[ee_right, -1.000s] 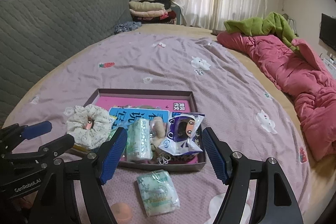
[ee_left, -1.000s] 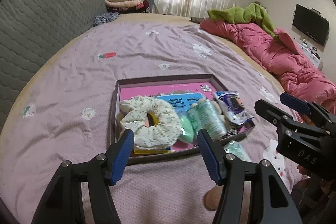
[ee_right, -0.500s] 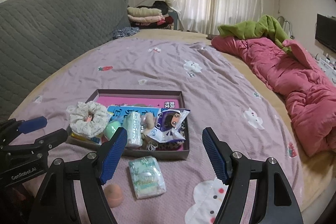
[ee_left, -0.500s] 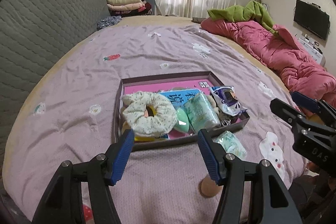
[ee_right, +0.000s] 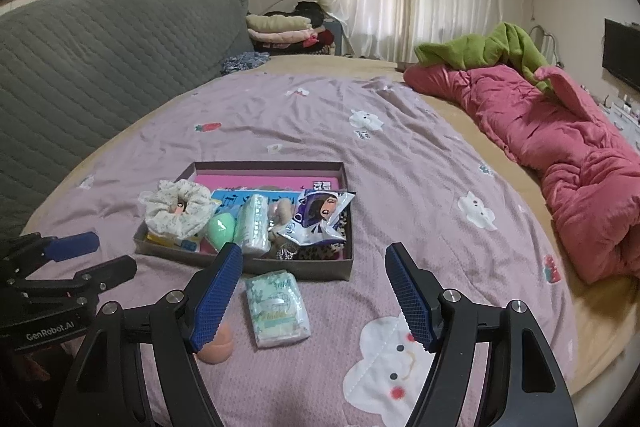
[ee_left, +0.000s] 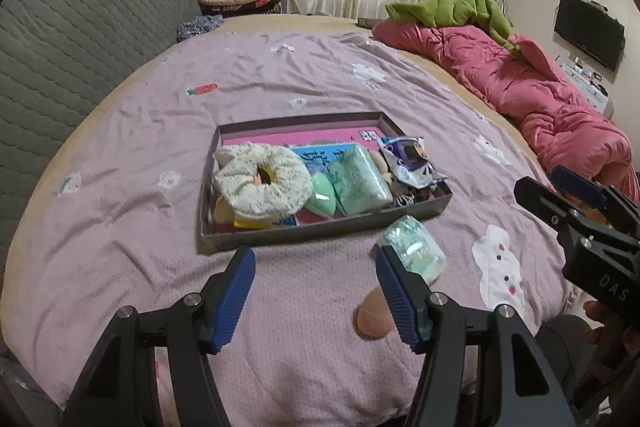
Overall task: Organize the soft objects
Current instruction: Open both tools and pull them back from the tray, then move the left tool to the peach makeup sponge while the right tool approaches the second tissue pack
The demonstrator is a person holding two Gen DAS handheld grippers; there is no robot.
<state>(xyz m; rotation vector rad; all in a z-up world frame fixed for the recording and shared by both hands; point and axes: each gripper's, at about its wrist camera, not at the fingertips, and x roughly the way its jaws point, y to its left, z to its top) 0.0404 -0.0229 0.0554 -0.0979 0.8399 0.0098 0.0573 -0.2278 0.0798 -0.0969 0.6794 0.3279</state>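
Both grippers empty, jaws apart. Tissue pack (ee_right: 278, 309) and peach sponge (ee_right: 218, 345) lie lower centre, outside tray (ee_right: 304, 269). Advise: right gripper (ee_right: 314, 297) straddles pack squarely, clamps gently.

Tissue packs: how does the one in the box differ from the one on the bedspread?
The tissue pack in the box is propped on edge among other items; the tissue pack on the bedspread lies flat, alone. The first sits inside the box; the second lies outside, just in front of its near wall. Both are pale green soft packs.
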